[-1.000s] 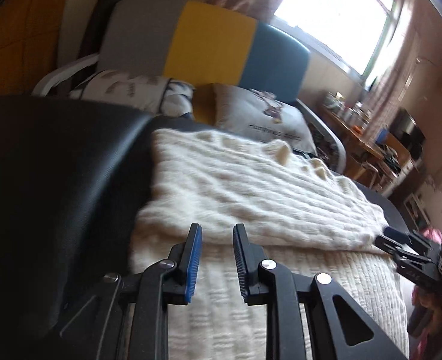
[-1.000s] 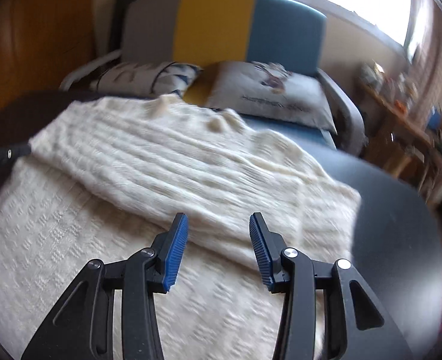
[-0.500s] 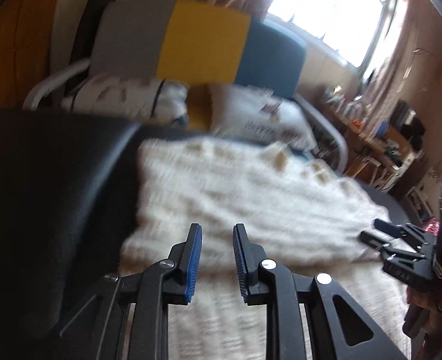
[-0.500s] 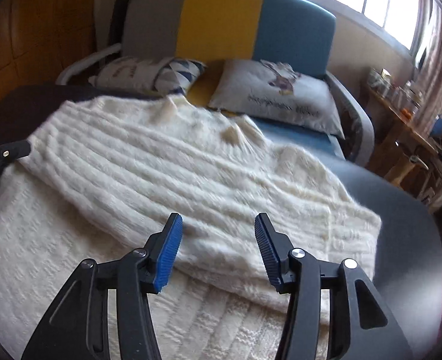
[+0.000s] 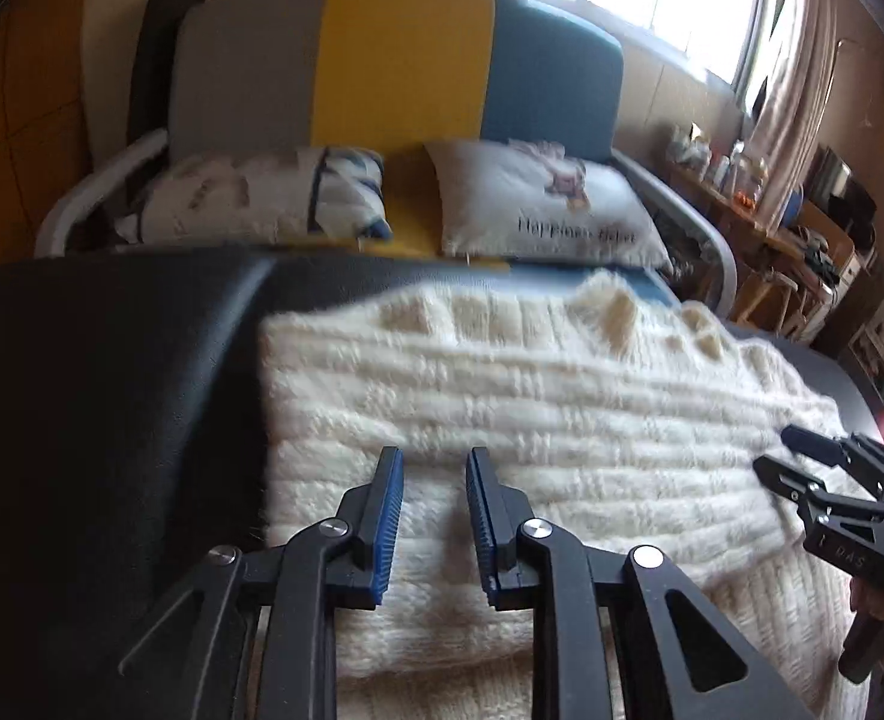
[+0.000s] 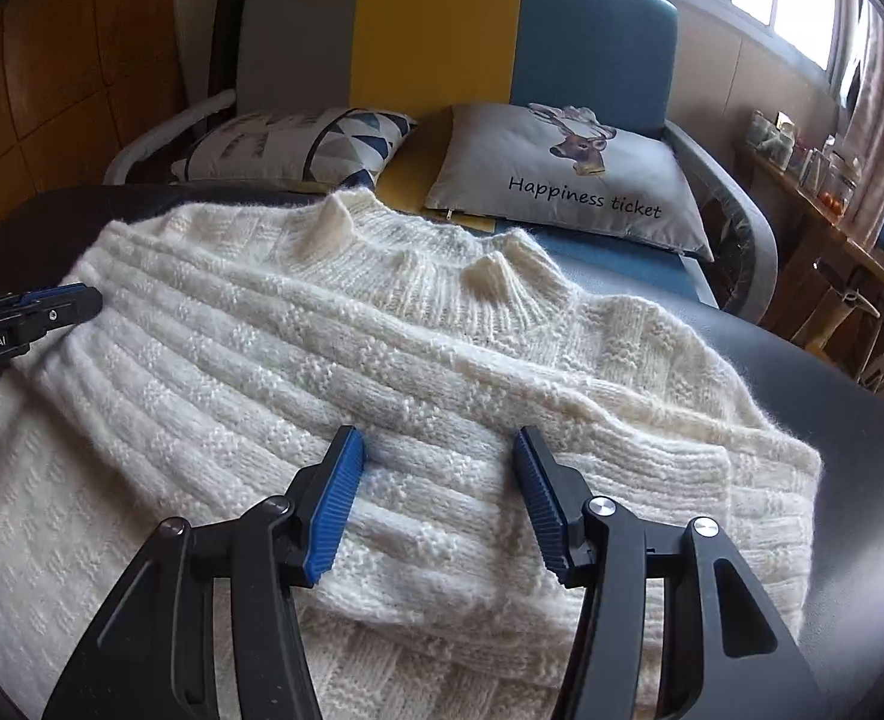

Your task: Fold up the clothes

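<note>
A cream knitted sweater [image 5: 562, 408] [image 6: 381, 360] lies flat on a dark table [image 5: 111, 390] [image 6: 850, 408]. Its collar [image 6: 442, 264] points toward the sofa, and a ribbed layer is folded across its body. My left gripper [image 5: 434, 462] hovers over the sweater's left part, open by a narrow gap with nothing between the blue pads. It also shows at the left edge of the right wrist view as the left gripper [image 6: 51, 306]. My right gripper [image 6: 437, 444] is open wider, over the folded layer near the right side, gripping nothing. The left wrist view catches this right gripper [image 5: 826, 480] at its right edge.
Behind the table stands a sofa [image 6: 442, 18] with a grey, yellow and blue back and two cushions [image 6: 562, 180]. A wooden shelf [image 6: 832, 198] crowded with small items runs along the right wall under a bright window. Bare dark tabletop shows left and right of the sweater.
The right gripper's jaws have spread wider, and its tips have moved from the fold's edge to over the folded layer. The left gripper has shifted sideways over the sweater, gap unchanged.
</note>
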### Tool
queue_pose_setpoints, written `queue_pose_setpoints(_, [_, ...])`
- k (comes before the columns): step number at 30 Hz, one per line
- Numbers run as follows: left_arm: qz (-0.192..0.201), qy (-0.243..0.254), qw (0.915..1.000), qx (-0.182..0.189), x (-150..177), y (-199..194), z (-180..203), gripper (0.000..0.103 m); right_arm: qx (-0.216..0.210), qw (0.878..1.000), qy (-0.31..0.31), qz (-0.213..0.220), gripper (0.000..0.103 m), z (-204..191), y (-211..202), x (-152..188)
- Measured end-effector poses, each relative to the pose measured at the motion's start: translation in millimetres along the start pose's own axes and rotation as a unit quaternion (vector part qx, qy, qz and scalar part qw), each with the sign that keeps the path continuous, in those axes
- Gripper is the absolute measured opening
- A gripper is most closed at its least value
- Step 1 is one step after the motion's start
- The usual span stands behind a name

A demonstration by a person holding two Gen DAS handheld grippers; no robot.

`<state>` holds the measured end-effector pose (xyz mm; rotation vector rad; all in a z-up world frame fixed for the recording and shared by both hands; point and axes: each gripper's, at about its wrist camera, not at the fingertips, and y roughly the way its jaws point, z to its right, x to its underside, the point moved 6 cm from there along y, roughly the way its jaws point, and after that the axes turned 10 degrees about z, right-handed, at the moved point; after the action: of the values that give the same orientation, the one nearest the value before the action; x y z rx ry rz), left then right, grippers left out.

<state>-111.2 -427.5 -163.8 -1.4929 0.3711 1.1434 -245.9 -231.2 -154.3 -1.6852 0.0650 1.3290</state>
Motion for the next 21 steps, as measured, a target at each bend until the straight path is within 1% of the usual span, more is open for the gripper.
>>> queue_pose_setpoints(1, [0.003, 0.015, 0.9999, -0.007, -1, 0, 2, 0.021, -0.003, 1.000, -0.002, 0.009, 0.055, -3, -5, -3])
queue_pose_setpoints(2, [-0.003, 0.029, 0.9994, -0.019, 1, 4, 2, 0.021, -0.002, 1.000, -0.009, 0.009, 0.056, -5, -7, -3])
queue_pose_setpoints(3, [-0.024, 0.032, 0.9990, -0.021, 6, 12, 0, 0.021, 0.006, 1.000, -0.019, 0.000, 0.056, -7, -5, -1])
queue_pose_setpoints(5, [-0.045, 0.033, 0.9982, -0.020, 10, 25, -5, 0.022, 0.006, 1.000, -0.018, -0.017, 0.056, -8, 4, 7])
queue_pose_setpoints(8, [-0.048, 0.029, 0.9982, -0.020, 4, 20, -4, 0.022, 0.001, 1.000, 0.001, -0.022, 0.057, -3, 6, 8])
queue_pose_setpoints(10, [-0.038, 0.021, 0.9989, -0.018, -1, 10, -4, 0.022, 0.004, 1.000, 0.010, -0.020, 0.057, -2, 1, 5])
queue_pose_setpoints(13, [-0.018, 0.031, 0.9992, -0.018, -4, -10, -2, 0.022, 0.004, 1.000, 0.009, -0.002, 0.058, -9, -17, -2])
queue_pose_setpoints(17, [-0.010, 0.038, 0.9992, -0.010, 5, -36, 6, 0.022, -0.007, 1.000, -0.012, 0.009, 0.058, -28, -40, 1])
queue_pose_setpoints(19, [-0.013, 0.047, 0.9988, -0.004, 16, -43, 13, 0.022, -0.014, 1.000, -0.016, -0.001, 0.058, -36, -42, 10])
queue_pose_setpoints(21, [-0.025, 0.061, 0.9978, -0.008, 28, -39, 16, 0.022, -0.010, 1.000, -0.019, -0.018, 0.058, -40, -37, 21])
